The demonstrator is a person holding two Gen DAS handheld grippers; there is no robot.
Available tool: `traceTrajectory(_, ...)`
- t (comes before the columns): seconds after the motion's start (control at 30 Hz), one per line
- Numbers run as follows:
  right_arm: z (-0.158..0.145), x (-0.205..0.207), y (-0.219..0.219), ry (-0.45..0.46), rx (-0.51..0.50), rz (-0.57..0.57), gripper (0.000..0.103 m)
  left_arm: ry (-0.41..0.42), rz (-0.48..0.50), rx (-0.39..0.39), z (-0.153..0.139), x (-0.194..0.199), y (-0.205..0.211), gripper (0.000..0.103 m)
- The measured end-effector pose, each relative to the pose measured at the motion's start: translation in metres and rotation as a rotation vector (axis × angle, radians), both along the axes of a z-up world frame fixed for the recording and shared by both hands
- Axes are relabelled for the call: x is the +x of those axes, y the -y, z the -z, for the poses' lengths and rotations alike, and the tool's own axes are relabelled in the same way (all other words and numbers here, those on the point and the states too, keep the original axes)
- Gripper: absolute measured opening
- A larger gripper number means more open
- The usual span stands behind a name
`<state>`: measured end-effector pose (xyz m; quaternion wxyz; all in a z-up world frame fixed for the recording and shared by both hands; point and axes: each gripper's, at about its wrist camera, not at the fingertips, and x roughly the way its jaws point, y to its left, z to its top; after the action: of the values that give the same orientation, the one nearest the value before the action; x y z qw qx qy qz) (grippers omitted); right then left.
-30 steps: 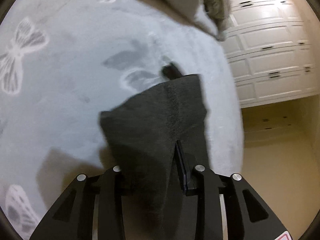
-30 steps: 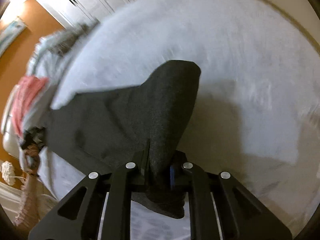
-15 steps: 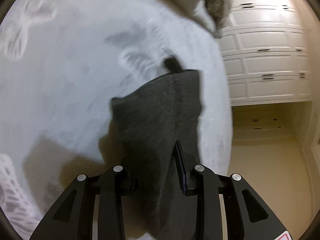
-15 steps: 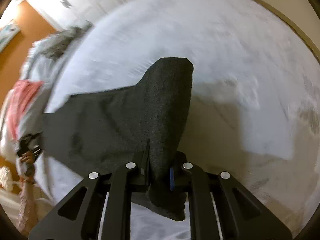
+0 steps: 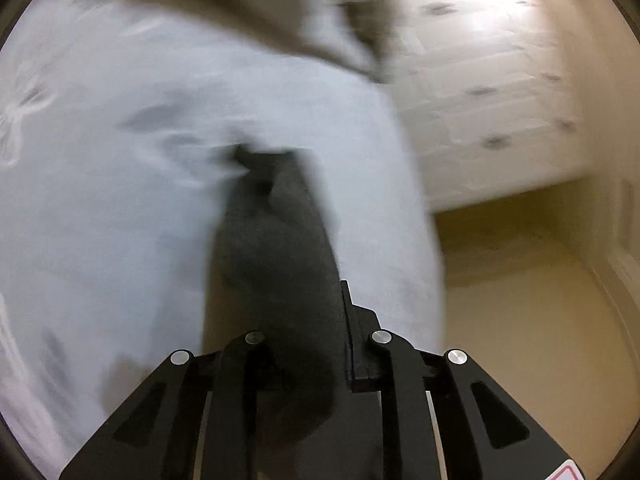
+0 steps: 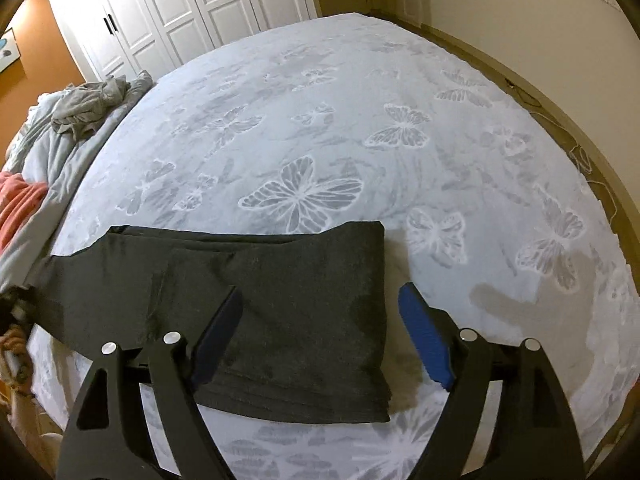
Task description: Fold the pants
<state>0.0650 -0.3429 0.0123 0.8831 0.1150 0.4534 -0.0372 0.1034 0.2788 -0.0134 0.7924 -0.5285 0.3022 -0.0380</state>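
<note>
The dark grey pants (image 6: 280, 304) lie folded flat on the pale blue butterfly bedspread (image 6: 360, 140) in the right wrist view, stretching off to the left. My right gripper (image 6: 320, 320) is open and empty, hovering just above the folded end, blue pads (image 6: 424, 332) apart. In the blurred left wrist view my left gripper (image 5: 308, 340) is shut on the pants (image 5: 276, 248), which hang forward from the jaws down to the bedspread (image 5: 120, 200).
A crumpled grey garment (image 6: 92, 104) and a pink cloth (image 6: 20, 204) lie on a rumpled duvet at the bed's left edge. White wardrobe doors (image 6: 192, 8) stand beyond the bed. The bed edge and beige floor (image 5: 520, 300) are to the left gripper's right.
My right gripper has opened and let go of the pants, which now lie folded flat on the bed. My left gripper still holds its end and is moving fast; the cloth there looks narrower.
</note>
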Motion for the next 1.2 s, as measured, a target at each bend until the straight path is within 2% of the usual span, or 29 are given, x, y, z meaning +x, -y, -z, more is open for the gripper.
traceTrajectory(0.03,-0.001,0.001,0.000,0.005,0.003,-0.001,0.078,0.076,0.053,0.036,-0.025,-0.005,0.026,0.014)
traceTrajectory(0.1,-0.001,0.004,-0.003,0.013,0.015,0.002,0.078,0.184,0.191,0.180,-0.068,-0.010,0.094,0.015)
traceTrajectory(0.13,0.001,0.003,-0.003,0.009,0.022,-0.002,0.078,0.199,0.256,0.232,-0.076,-0.007,0.124,0.018)
traceTrajectory(0.17,0.002,0.005,-0.003,0.003,0.030,-0.010,0.078,0.198,0.331,0.280,-0.078,-0.005,0.158,0.027)
traceTrajectory(0.2,0.005,0.005,-0.005,-0.005,0.036,-0.022,0.078,0.175,0.417,0.340,-0.072,-0.002,0.196,0.044)
traceTrajectory(0.23,0.007,0.006,-0.007,-0.011,0.033,-0.030,0.078,0.151,0.474,0.379,-0.063,-0.001,0.222,0.055)
traceTrajectory(0.27,0.009,0.006,-0.008,-0.019,0.027,-0.036,0.078,0.128,0.517,0.395,-0.053,-0.002,0.240,0.062)
traceTrajectory(0.33,0.013,0.006,-0.008,-0.035,0.036,-0.043,0.078,0.065,0.611,0.400,-0.034,-0.005,0.264,0.063)
traceTrajectory(0.37,0.013,0.005,-0.008,-0.036,0.041,-0.043,0.078,0.051,0.649,0.387,-0.028,-0.007,0.269,0.073)
traceTrajectory(0.4,0.013,0.004,-0.008,-0.035,0.055,-0.047,0.078,0.032,0.667,0.390,-0.023,-0.012,0.268,0.076)
traceTrajectory(0.53,0.013,0.005,-0.021,-0.028,0.148,-0.119,0.078,0.035,0.566,0.510,-0.028,-0.019,0.248,0.077)
traceTrajectory(0.6,0.016,0.010,-0.037,-0.033,0.194,-0.172,0.078,0.031,0.513,0.516,-0.033,-0.026,0.236,0.081)
traceTrajectory(0.67,0.024,0.018,-0.060,-0.061,0.246,-0.237,0.078,0.029,0.485,0.528,-0.035,-0.031,0.231,0.081)
traceTrajectory(0.8,0.043,0.030,-0.109,-0.129,0.291,-0.349,0.078,0.034,0.425,0.631,-0.039,-0.034,0.221,0.081)
traceTrajectory(0.87,0.051,0.034,-0.129,-0.149,0.280,-0.377,0.078,0.037,0.399,0.667,-0.042,-0.038,0.220,0.081)
traceTrajectory(0.93,0.060,0.037,-0.145,-0.165,0.265,-0.386,0.078,0.052,0.387,0.655,-0.048,-0.040,0.209,0.082)
traceTrajectory(1.0,0.072,0.041,-0.155,-0.189,0.286,-0.377,0.079,0.060,0.367,0.614,-0.053,-0.042,0.192,0.085)
traceTrajectory(1.07,0.076,0.040,-0.163,-0.177,0.266,-0.365,0.079,0.052,0.337,0.569,-0.054,-0.039,0.175,0.086)
traceTrajectory(1.1,0.075,0.040,-0.165,-0.161,0.255,-0.370,0.074,0.049,0.324,0.551,-0.057,-0.041,0.168,0.086)
traceTrajectory(1.13,0.073,0.038,-0.166,-0.139,0.256,-0.382,0.042,0.045,0.312,0.529,-0.056,-0.039,0.161,0.086)
traceTrajectory(1.17,0.072,0.038,-0.169,-0.129,0.279,-0.408,0.021,0.034,0.294,0.503,-0.055,-0.036,0.152,0.086)
traceTrajectory(1.2,0.070,0.039,-0.170,-0.122,0.283,-0.411,0.017,0.030,0.287,0.491,-0.054,-0.035,0.147,0.086)
